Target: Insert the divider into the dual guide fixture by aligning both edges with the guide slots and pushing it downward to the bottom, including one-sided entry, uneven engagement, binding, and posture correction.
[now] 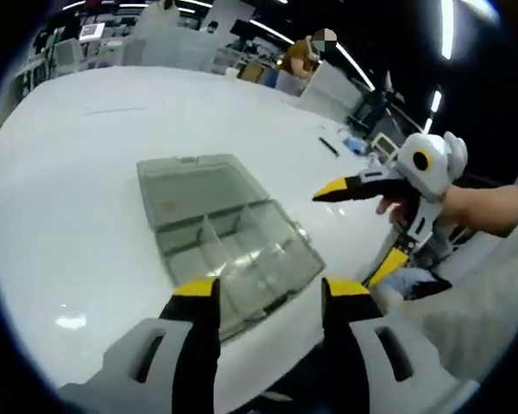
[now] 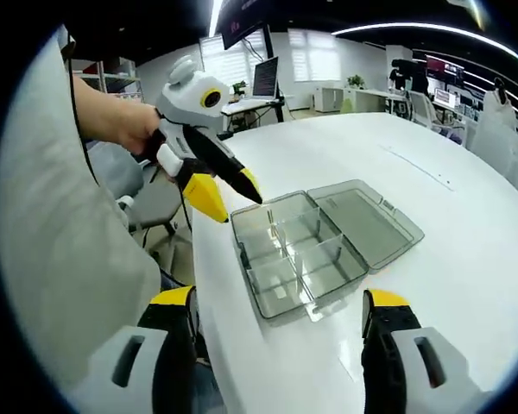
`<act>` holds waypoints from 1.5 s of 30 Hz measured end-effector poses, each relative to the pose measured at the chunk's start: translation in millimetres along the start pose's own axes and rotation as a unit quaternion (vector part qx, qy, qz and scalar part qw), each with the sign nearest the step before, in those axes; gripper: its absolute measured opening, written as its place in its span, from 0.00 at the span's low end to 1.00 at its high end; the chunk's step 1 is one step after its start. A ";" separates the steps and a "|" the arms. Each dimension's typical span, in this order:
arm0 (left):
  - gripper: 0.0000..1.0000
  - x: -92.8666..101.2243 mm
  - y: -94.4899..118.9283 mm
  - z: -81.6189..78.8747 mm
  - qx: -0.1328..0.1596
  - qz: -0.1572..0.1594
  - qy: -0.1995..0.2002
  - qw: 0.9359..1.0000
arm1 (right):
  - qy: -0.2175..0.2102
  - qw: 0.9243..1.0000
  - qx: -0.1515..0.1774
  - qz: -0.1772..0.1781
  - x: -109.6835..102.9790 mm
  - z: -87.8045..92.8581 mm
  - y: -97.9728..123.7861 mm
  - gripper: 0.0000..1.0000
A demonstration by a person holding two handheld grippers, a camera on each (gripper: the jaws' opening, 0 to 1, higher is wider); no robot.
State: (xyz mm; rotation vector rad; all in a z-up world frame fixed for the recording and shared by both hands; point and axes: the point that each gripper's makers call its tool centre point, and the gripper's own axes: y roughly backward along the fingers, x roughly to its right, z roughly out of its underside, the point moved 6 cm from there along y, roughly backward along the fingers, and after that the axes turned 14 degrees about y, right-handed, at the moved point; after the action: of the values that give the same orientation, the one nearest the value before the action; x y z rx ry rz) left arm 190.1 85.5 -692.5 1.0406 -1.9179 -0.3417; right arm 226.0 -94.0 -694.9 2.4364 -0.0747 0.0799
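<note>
Clear plastic box [image 1: 227, 250] lies open on the table [image 1: 69, 216], ahead of both empty, spread tongs [image 1: 269, 302].

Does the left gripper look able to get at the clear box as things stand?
Probably yes: the left gripper hovers open just over the clear box, lid flat, nothing between; the right gripper is off to the side.

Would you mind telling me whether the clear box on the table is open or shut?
Open: the box has its lid laid flat beside it, and upright dividers show in the uncovered tray.
</note>
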 end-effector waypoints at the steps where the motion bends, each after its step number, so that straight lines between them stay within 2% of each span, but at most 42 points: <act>1: 0.47 0.5 -0.2 0.2 0.000 0.003 0.000 1.000 | -0.001 1.000 -0.001 0.002 0.3 0.7 2.1 0.77; 8: 0.51 9.9 0.7 0.9 0.011 0.025 -0.022 0.999 | -0.009 1.000 -0.012 0.015 2.9 10.5 13.0 0.76; 15: 0.58 16.2 0.5 -4.5 0.027 0.045 -0.037 0.998 | -0.014 0.999 -0.024 0.026 5.8 19.7 25.2 0.76; 21: 0.59 18.6 -0.3 -5.5 0.024 0.048 -0.045 0.998 | -0.020 0.998 -0.032 0.040 11.3 28.1 38.2 0.75; 34: 0.67 26.5 -3.0 -5.7 0.021 0.060 -0.082 0.995 | -0.030 0.996 -0.057 0.056 20.2 51.5 56.6 0.74; 45: 0.71 39.2 -12.7 -18.5 0.023 0.069 -0.125 0.989 | -0.035 0.994 -0.086 0.064 33.0 76.6 71.8 0.71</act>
State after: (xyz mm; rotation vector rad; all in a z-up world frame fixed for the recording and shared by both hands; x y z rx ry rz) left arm 202.4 50.4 -667.0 0.9239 -2.2197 -0.3639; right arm 256.4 -199.4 -704.4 2.2606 -0.2588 0.0430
